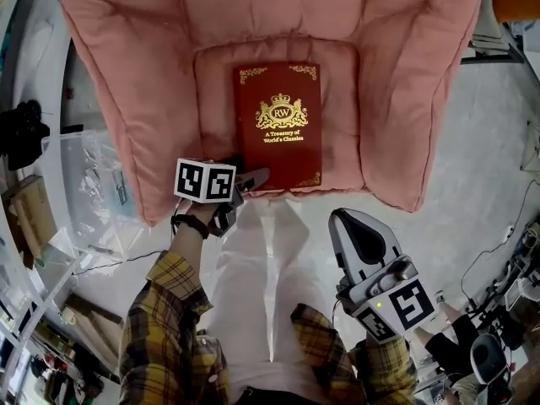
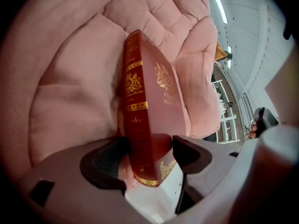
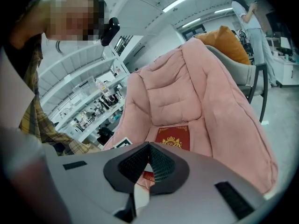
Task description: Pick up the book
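A dark red book [image 1: 278, 125] with a gold crest lies flat on the seat of a pink padded armchair [image 1: 126, 99]. My left gripper [image 1: 253, 178] is at the book's near left corner. In the left gripper view its jaws [image 2: 147, 155] straddle that corner of the book [image 2: 145, 111], spine towards the camera. A strip of pink cushion shows between the left pad and the spine, so the gripper is open. My right gripper [image 1: 344, 222] hangs off the chair's front at the lower right. It is shut [image 3: 148, 160] on nothing, and the book [image 3: 174, 139] shows beyond it.
The chair's thick arms [image 1: 422, 99] rise on both sides of the seat. A clear plastic bin [image 1: 89, 184] stands on the floor left of the chair. The person's legs in light trousers [image 1: 261, 285] are just before the seat. A chair with an orange cushion [image 3: 229, 41] stands behind.
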The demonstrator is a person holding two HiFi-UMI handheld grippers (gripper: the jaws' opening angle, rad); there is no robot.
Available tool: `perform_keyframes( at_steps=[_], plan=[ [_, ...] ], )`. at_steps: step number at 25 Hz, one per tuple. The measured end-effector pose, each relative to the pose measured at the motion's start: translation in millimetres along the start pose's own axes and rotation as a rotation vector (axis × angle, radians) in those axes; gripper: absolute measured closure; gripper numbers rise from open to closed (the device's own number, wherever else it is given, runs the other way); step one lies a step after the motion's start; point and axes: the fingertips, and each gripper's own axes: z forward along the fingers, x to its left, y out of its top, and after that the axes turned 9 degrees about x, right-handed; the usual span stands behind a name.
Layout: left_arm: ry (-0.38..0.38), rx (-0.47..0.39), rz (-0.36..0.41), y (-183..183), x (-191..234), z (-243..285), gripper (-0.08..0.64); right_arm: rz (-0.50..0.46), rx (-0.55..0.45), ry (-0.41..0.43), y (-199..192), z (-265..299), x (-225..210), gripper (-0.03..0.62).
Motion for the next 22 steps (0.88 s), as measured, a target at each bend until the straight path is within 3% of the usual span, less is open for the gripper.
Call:
perform_keyframes(
  at_steps=[16,22],
  plan=[
    [0.038,-0.022,-0.022,-1,9,-9,0.186,0.013,-0.008,-0.002,4,-7,-6,0.575],
    [-0.058,-0.007,-0.005,1,-7,-3,0.184,0.051,-0.003,0.011,-2,-2,0,0.575]
  ],
)
